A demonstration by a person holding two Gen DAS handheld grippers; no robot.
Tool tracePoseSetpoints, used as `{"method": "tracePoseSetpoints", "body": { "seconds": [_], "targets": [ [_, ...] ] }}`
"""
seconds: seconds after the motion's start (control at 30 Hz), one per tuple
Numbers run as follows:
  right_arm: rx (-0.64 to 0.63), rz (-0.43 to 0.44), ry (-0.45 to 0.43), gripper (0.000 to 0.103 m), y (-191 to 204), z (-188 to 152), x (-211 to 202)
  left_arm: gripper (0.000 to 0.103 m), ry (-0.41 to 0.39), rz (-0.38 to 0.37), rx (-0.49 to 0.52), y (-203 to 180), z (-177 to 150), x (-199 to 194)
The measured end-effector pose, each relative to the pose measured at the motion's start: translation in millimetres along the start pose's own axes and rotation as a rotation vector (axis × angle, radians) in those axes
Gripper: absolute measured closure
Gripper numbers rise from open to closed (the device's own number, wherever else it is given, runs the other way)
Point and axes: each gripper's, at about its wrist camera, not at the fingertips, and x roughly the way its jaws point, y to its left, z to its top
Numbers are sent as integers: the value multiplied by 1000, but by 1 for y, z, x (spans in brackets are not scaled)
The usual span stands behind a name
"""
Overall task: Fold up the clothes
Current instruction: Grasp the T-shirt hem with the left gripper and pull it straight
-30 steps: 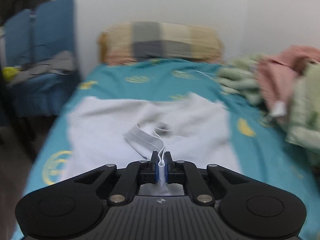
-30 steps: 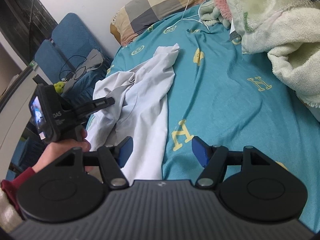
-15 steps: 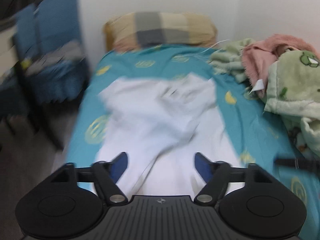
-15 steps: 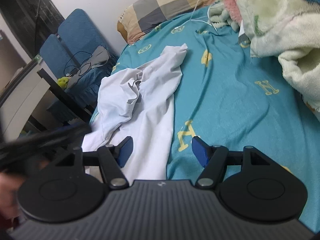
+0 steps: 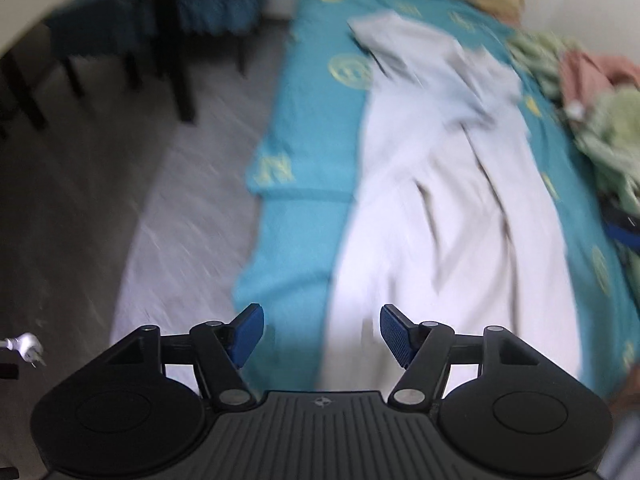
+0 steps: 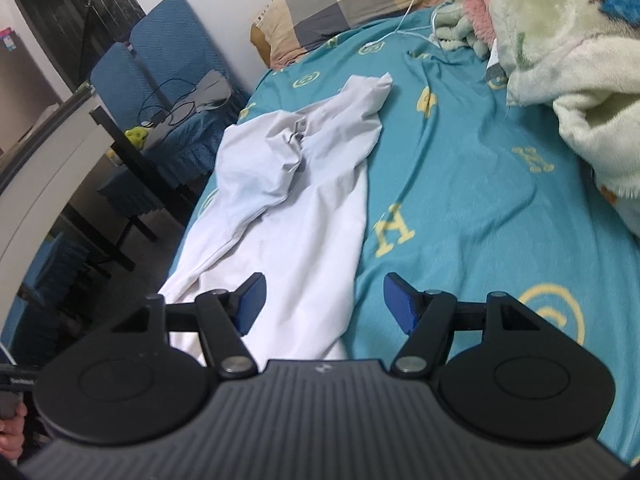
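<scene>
Garment: white garment (image 6: 304,216) lies lengthwise on the teal bed (image 6: 460,184), long axis running away from both tools toward the checked pillow (image 6: 340,4), near end at the bed's foot. Left tool (image 5: 322,334) spread, jaws just narrowing slightly, nothing between them; right tool (image 6: 324,304) spread, empty, directly over the near hem. Left view blurred; near hem cut off behind both tools; garment type unclear.
</scene>
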Motion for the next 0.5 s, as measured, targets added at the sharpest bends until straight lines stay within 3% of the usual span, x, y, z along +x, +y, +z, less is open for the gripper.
{"method": "tracePoseSetpoints", "body": {
  "seconds": [0.3, 0.43, 0.5],
  "targets": [
    [-94, 7, 51, 36, 20, -13, 11, 31, 171, -25, 141, -44, -12, 33],
    [-114, 12, 73, 36, 20, -15, 13, 38, 247, -27, 219, -65, -19, 54],
    [-101, 18, 83, 36, 19, -14, 13, 47, 284, -7, 258, -73, -23, 60]
  ]
}}
